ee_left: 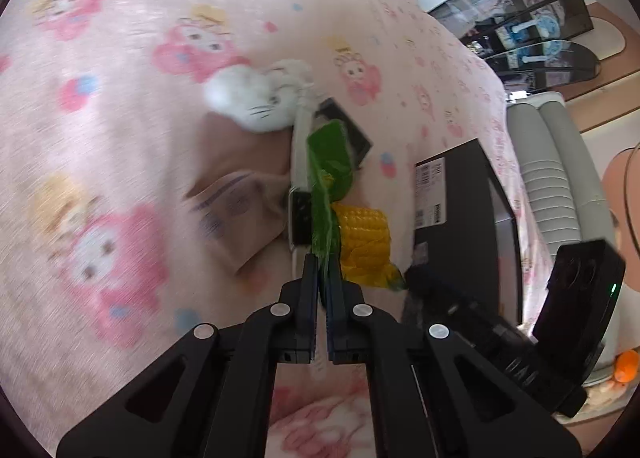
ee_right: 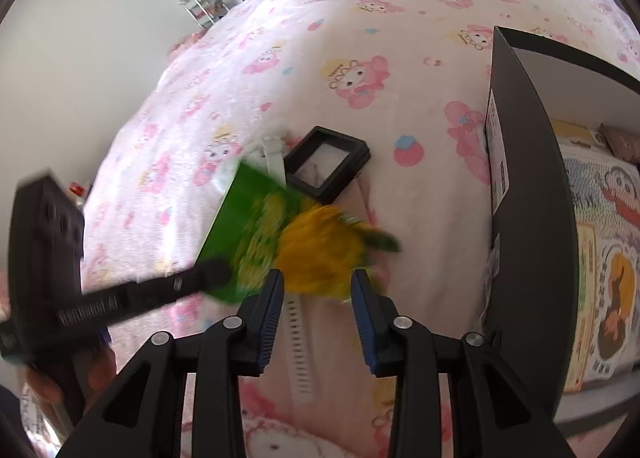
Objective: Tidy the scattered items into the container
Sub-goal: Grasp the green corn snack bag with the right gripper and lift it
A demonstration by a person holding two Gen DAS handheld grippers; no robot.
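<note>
On a pink cartoon-print bedspread (ee_right: 360,38), the left gripper (ee_left: 323,270) is clamped on the near edge of a green corn packet (ee_left: 326,178), its fingers almost together with only the thin film between them. The packet runs lengthways straight away from those fingers, yellow cob (ee_left: 362,234) bulging to its right, and appears lifted clear of the bedding. The right gripper (ee_right: 318,278) hangs just behind the blurred cob with jaws spread wide, gripping nothing. The black box (ee_right: 528,198), the likely container, stands open to the right of both tools, nearer the right one; the left must carry the packet rightward across to reach it. In the right view the packet's long axis slants from upper left to lower right, cob end toward the box. A white watch (ee_right: 296,342), black frame (ee_right: 328,162) and plush cat (ee_left: 256,102) lie beneath.
</note>
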